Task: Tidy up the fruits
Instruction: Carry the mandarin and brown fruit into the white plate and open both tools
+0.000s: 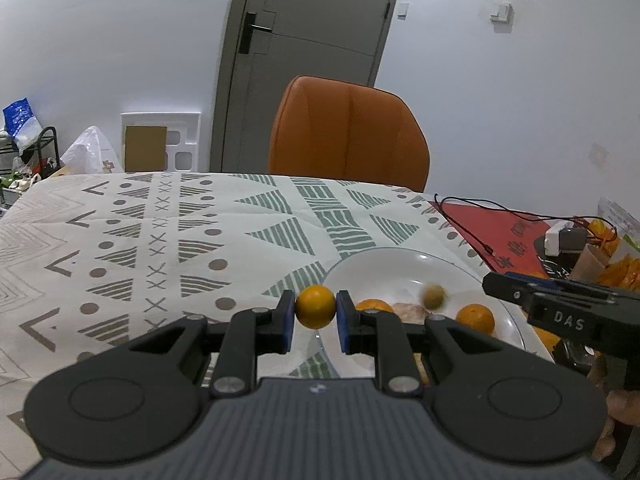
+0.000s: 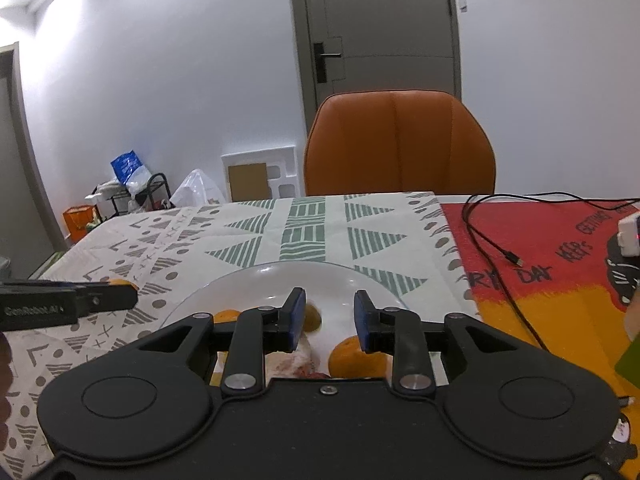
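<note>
My left gripper (image 1: 315, 316) is shut on a small orange (image 1: 315, 306), held just left of the white plate (image 1: 400, 264) above the patterned cloth. On the plate lie two oranges (image 1: 374, 305) (image 1: 475, 317), a pinkish piece (image 1: 410, 312) and a small brownish-green fruit (image 1: 434, 297), which is blurred. My right gripper (image 2: 327, 320) stands open over the plate (image 2: 280, 270) with nothing between its pads. The small fruit (image 2: 313, 318) sits just by its left pad, and an orange (image 2: 352, 358) lies below its right pad. The left gripper (image 2: 134, 294) shows at the left edge.
An orange chair (image 1: 348, 132) stands behind the table's far edge. A red and yellow mat (image 2: 560, 264) with a black cable (image 2: 492, 248) covers the right side. A white adapter (image 1: 554, 240) and orange packets (image 1: 616, 268) crowd the far right.
</note>
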`<state>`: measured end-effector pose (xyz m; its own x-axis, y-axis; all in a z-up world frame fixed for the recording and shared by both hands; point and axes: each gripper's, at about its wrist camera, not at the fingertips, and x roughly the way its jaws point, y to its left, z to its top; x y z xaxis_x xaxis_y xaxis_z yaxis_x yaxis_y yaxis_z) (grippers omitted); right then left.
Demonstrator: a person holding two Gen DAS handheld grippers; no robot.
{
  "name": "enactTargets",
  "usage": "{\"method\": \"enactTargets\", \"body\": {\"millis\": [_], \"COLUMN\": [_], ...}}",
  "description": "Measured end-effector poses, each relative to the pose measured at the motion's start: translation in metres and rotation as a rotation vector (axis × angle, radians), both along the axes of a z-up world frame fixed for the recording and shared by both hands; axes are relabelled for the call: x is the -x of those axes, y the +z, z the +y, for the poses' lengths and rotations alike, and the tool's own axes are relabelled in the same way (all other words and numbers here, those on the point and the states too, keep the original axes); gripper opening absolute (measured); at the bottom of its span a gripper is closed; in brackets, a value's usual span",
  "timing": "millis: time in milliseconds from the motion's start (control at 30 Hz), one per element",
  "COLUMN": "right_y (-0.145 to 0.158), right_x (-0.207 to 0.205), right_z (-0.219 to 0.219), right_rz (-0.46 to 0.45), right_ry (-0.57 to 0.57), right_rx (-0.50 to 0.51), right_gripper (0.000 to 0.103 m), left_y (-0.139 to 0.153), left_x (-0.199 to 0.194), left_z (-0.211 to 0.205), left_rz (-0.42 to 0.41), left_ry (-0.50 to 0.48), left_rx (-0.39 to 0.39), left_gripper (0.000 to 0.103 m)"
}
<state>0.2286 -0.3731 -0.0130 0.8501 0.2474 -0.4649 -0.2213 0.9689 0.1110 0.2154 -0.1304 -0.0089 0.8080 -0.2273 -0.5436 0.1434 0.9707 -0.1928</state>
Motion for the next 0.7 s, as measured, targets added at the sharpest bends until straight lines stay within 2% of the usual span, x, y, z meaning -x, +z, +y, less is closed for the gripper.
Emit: {"method": "enactTargets", "body": {"millis": [433, 700], "right_y": [-0.001, -0.003], "right_x": [0.023, 0.03], "right_z": [-0.015, -0.017], "right_rz": [0.007, 0.015], "right_ry": [-0.04, -0.046], "right_rx": [-0.02, -0.031], "right_gripper": [0.028, 0.028], "left_y": [0.001, 0.004], "left_x": [-0.004, 0.0], "left_z": [-0.021, -0.015], "left_rz": [-0.007, -0.007], "left_ry": [-0.056, -0.025], "left_rx": [0.012, 0.033], "left_gripper": [0.02, 0.024]}}
